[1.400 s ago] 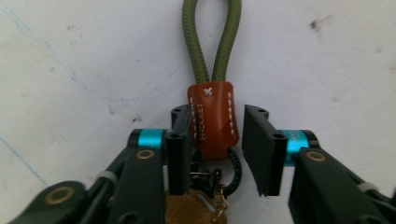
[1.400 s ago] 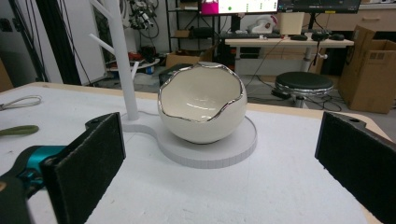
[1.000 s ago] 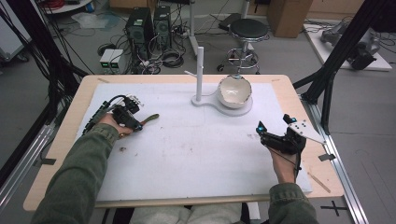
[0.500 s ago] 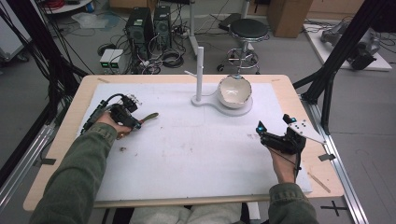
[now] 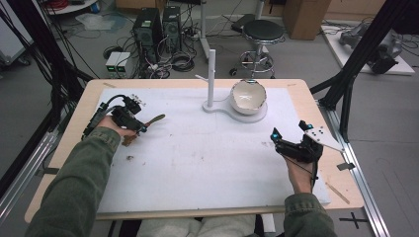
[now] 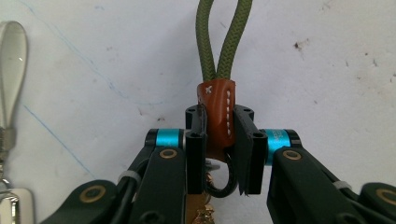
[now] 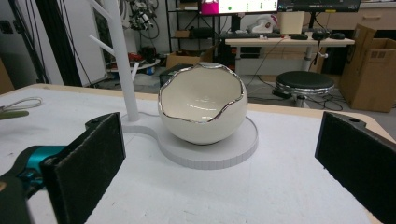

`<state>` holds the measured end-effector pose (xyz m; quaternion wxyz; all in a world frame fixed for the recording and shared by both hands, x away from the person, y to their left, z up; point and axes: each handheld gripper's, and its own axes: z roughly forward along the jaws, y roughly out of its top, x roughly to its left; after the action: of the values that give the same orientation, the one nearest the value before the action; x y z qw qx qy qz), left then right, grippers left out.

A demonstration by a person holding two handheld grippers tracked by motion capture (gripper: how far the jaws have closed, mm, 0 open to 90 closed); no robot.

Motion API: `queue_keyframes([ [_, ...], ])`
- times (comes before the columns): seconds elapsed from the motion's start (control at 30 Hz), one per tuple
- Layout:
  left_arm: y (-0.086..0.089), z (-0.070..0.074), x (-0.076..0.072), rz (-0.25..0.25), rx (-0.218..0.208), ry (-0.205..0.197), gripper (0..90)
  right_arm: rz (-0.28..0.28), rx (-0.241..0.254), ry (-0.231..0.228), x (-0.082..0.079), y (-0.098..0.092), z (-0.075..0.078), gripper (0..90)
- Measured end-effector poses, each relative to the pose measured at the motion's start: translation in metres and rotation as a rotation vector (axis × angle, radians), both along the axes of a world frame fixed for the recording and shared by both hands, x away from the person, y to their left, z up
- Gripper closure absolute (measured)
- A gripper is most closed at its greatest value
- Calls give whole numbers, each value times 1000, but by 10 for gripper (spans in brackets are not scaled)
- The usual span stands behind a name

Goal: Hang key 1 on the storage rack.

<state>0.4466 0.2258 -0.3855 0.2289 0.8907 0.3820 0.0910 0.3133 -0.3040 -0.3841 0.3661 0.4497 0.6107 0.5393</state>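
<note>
My left gripper (image 5: 132, 121) rests on the white mat (image 5: 197, 163) at the left and is shut on a keychain. In the left gripper view its jaws clamp the brown stitched leather tab (image 6: 217, 109), and the green cord loop (image 6: 223, 39) runs straight ahead over the mat. That green cord (image 5: 155, 119) pokes out to the right of the gripper. My right gripper (image 5: 289, 130) sits open at the right side of the mat with nothing between its pads (image 7: 91, 158). It faces a white egg-shaped bowl (image 7: 203, 107) standing on a white round base (image 7: 233, 154).
The bowl (image 5: 248, 96) and a white peg pole (image 5: 211, 74) share one stand at the back centre of the mat. A clear strap with metal hardware (image 6: 10, 60) lies beside my left gripper. A small dark speck (image 5: 129, 158) lies near the left forearm. A wooden stick (image 5: 338, 192) lies by the right table edge.
</note>
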Motion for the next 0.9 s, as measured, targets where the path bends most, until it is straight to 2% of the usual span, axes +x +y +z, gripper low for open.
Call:
queue_keyframes([
  [0.13, 1, 7, 2, 8, -19, -11, 761, 0, 2, 1, 0, 0, 0, 5],
  [0.17, 3, 9, 3, 22, -40, -10, 761, 0, 2, 1, 0, 0, 0, 5],
  [0.23, 5, 12, 5, 41, -26, -5, 760, -1, 1, 0, 0, 0, 0, 5],
  [0.3, 6, 18, 7, 49, -38, -5, 761, 2, -2, 1, 0, 1, 0, 5],
  [0.5, 3, 37, 11, 47, -62, -36, 760, 2, 3, 1, 1, 0, 0, 5],
  [0.67, 1, 45, 14, 48, -71, -49, 760, 1, 4, 2, 0, 0, 0, 5],
  [0.7, 2, 48, 14, 50, -105, -51, 760, 1, 3, 2, 0, 0, 0, 5],
  [0.9, 8, 51, 18, 91, -136, -54, 760, 1, 6, 3, 0, 0, 0, 5],
])
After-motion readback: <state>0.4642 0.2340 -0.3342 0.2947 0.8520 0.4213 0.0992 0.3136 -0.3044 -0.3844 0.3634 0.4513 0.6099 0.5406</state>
